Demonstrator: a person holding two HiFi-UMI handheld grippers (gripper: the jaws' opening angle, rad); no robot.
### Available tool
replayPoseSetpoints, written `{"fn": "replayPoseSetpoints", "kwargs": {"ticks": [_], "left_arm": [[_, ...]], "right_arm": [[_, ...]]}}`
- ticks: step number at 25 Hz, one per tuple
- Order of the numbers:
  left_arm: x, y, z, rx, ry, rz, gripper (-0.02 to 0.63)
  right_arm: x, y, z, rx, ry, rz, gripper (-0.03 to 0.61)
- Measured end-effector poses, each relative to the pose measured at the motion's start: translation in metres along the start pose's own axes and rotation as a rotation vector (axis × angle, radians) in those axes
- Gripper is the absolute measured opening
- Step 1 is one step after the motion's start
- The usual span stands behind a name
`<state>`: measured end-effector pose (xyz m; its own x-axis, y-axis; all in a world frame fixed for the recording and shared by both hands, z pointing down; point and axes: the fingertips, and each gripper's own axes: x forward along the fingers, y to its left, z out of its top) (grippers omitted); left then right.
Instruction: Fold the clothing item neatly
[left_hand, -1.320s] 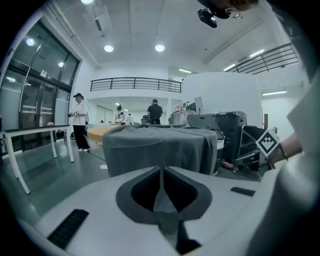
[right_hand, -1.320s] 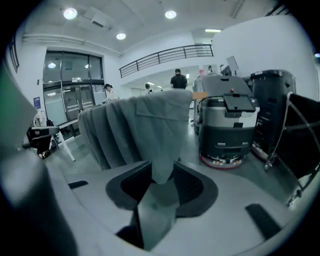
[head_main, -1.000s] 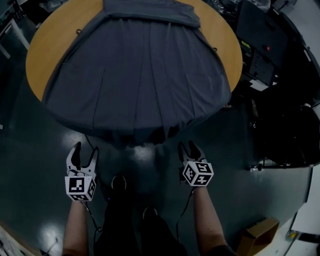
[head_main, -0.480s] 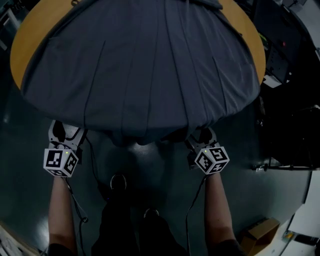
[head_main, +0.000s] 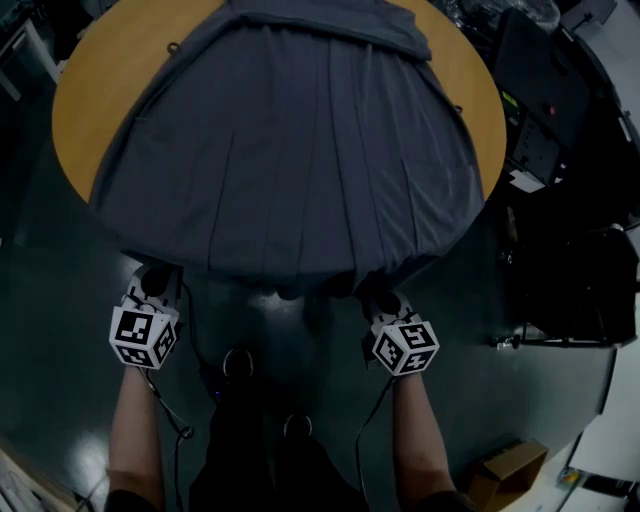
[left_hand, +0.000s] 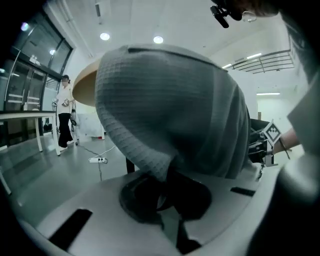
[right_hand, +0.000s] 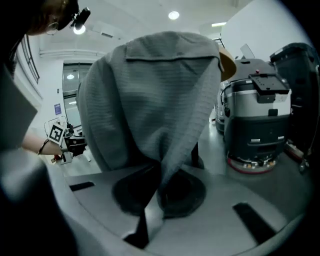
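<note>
Jaws of the left gripper (left_hand: 167, 177) and the right gripper (right_hand: 159, 190) have just been closing and are clamped on the hem of the grey garment (head_main: 290, 150), where it hangs off the near edge of the round table (head_main: 95, 95). The rest lies spread flat across the table. Holding both hem corners probably prepares the first fold.

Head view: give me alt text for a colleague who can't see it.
A dark grey pleated fabric garment lies spread over a round wooden table, its near hem hanging over the edge. The left gripper and right gripper, jaws having just closed, each pinch that hem, one near each end.
</note>
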<state>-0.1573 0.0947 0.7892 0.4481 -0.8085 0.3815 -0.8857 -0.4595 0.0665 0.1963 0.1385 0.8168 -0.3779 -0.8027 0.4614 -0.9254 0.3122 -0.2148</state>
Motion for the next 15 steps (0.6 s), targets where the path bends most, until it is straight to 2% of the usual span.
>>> {"fn": "replayPoseSetpoints", "kwargs": {"ticks": [3,7,15], "left_arm": [[-0.033,-0.009,0.000,-0.022,0.033,0.006,0.014],[-0.084,-0.021,0.012,-0.037,0.079,0.006,0.014],[-0.165,-0.033,0.073,-0.081,0.108,0.025,0.014]], "right_arm": [[-0.031,0.009,-0.002,0.032,0.032,-0.019,0.003],[-0.075,0.027,0.015,0.026,0.064,-0.015,0.003],[-0.140,0.066,0.078,-0.050,0.098,0.018,0.003]]}}
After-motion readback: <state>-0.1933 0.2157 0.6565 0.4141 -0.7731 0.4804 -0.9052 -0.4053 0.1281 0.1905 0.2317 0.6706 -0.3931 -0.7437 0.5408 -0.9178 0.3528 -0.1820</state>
